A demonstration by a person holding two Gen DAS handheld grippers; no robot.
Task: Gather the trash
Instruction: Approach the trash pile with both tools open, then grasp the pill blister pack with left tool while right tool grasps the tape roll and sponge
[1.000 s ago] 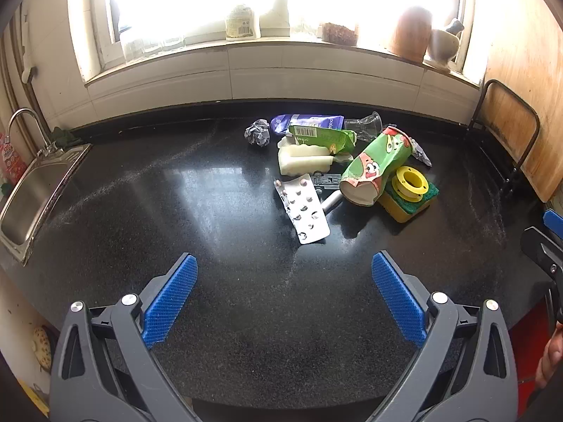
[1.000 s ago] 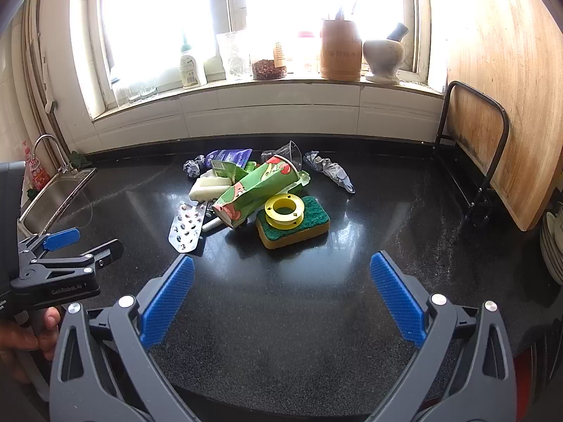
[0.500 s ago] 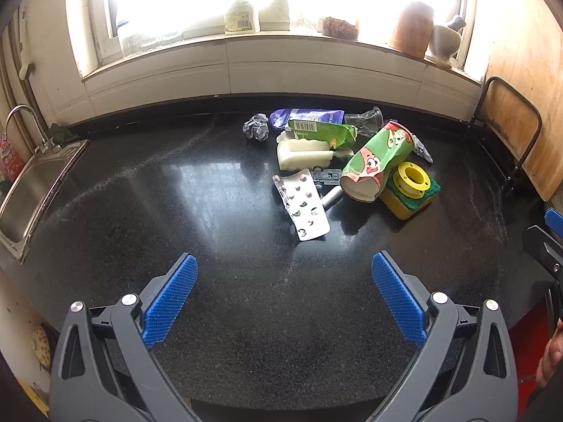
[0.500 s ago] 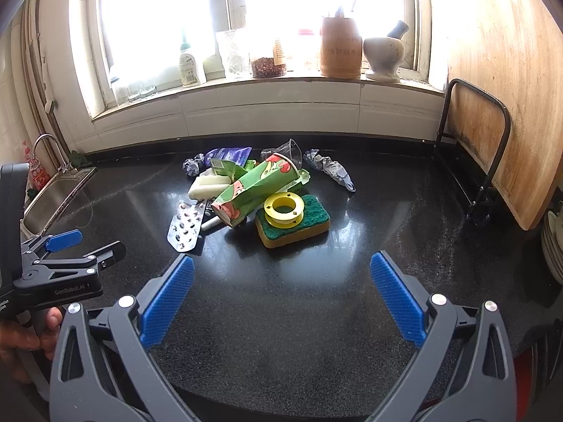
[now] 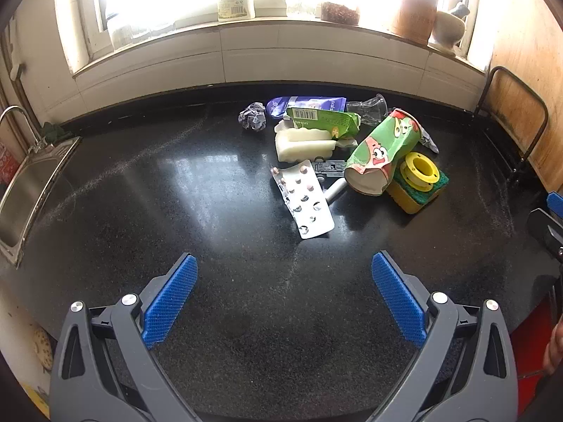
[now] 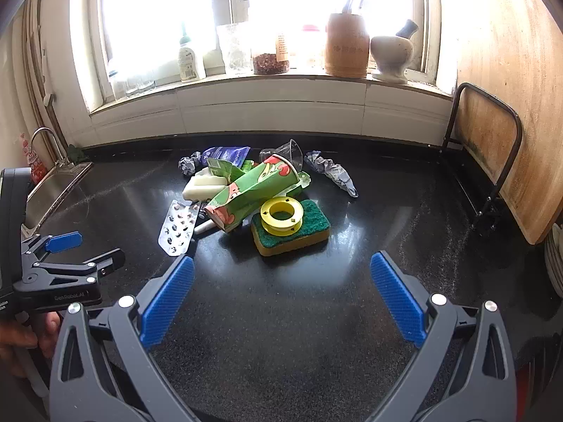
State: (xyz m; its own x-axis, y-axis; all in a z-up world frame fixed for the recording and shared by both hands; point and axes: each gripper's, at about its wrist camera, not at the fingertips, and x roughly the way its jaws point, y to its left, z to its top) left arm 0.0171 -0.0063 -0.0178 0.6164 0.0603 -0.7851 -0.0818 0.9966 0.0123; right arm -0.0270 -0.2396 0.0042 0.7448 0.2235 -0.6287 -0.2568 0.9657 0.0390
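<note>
1. A black speckled stone countertop [image 5: 176,211] carries a trash pile toward its back edge, below the window.
2. The left gripper [image 5: 283,295] and right gripper [image 6: 281,293] hover near the front edge, fingers spread wide, holding nothing.
3. A crushed green cartoon paper cup [image 6: 251,190] leans beside a yellow-and-green sponge [image 6: 309,234].
4. A silver foil pill blister sheet [image 5: 306,204] lies frontmost.

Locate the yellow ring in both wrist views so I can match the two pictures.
Left wrist: the yellow ring sits right of centre, on the green sponge, beside the cartoon carton.
Right wrist: the ring sits near centre, on the same sponge, just right of the carton.
Shared landmark: the pill sheet.
</note>
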